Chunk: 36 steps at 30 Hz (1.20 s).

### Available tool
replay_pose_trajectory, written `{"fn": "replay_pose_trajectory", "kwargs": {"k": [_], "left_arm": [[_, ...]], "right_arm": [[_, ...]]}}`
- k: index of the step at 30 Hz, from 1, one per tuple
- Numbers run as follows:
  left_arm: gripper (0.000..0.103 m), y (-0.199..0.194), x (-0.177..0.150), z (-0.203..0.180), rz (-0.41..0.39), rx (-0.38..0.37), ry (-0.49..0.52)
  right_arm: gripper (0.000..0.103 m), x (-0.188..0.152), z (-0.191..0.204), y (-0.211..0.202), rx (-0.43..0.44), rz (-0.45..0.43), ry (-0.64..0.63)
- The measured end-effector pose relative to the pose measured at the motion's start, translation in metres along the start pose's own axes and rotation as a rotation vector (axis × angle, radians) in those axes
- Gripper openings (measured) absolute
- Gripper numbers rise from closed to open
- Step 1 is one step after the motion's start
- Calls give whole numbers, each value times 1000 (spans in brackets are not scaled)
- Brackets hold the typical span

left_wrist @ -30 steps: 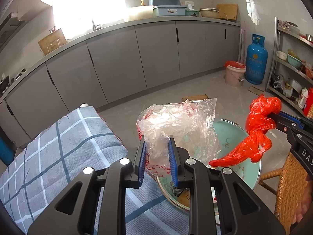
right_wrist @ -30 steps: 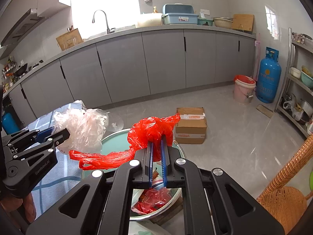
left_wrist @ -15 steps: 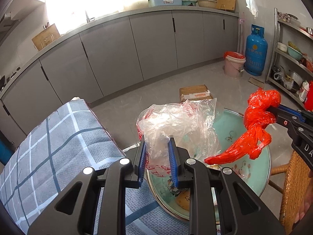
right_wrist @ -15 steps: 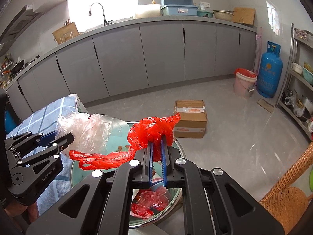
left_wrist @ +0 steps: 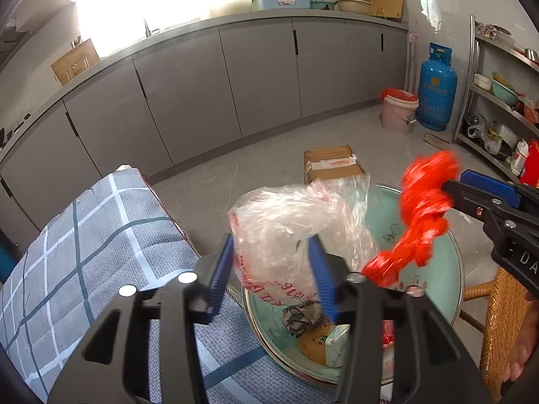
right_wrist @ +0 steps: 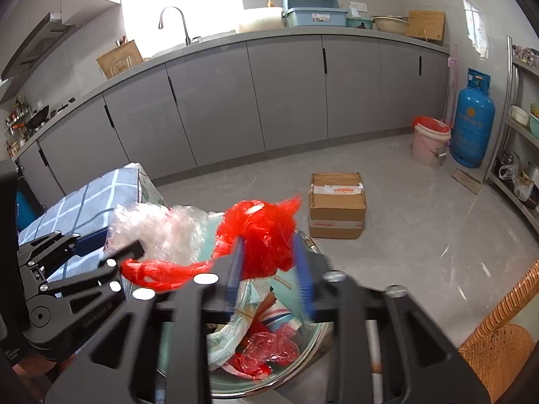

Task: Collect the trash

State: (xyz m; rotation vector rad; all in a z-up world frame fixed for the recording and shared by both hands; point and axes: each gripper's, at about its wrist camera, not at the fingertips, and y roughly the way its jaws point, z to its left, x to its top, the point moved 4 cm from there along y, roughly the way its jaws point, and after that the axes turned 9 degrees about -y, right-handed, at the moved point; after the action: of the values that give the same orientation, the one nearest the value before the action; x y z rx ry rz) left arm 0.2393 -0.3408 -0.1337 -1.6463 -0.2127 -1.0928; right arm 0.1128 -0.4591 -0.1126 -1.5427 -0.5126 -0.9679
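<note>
The crumpled clear plastic bag with red print (left_wrist: 289, 232) sits between the blue pads of the left gripper (left_wrist: 274, 271), whose jaws are spread wide, so the bag looks loose and about to fall. The knotted red plastic bag (right_wrist: 259, 235) lies between the parted jaws of the right gripper (right_wrist: 269, 267), its tail trailing towards the left gripper. Both bags hang over the round teal metal basin (left_wrist: 434, 289), which already holds wrappers and scraps of plastic and stands at the edge of the table beside the grey-and-blue checked cloth (left_wrist: 84, 242). The step in hand appears to be the drop into the basin. Next, each gripper probably needs to pull clear so the light film does not cling to the pads, then go for more trash.
</note>
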Motion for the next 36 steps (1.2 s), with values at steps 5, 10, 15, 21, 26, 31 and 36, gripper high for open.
{"fn": "replay_pose_trajectory", "kwargs": {"k": [5,10,15,21,26,31,36], "left_arm": [[77,-11,-1,4,-24,14,-4],[80,-28,-2,16,-38,17,-38],[90,-57,-3,29,-79,15,-77],[91,-89,-3,39,-114,10,-105],[91,-107,-3,43,-134,0,-110],[91,-116,-3,43,-148,-6,-109],[92,-122,-2,44,-157,-8,-114]], "right_arm": [[46,2,-2,-12,-9,-28,16],[46,4,1,-29,-4,-46,14],[48,2,7,-49,3,-68,21],[49,-2,17,-70,14,-86,26],[49,0,23,-84,13,-103,22],[50,4,26,-93,13,-118,18],[50,6,32,-97,12,-123,13]]}}
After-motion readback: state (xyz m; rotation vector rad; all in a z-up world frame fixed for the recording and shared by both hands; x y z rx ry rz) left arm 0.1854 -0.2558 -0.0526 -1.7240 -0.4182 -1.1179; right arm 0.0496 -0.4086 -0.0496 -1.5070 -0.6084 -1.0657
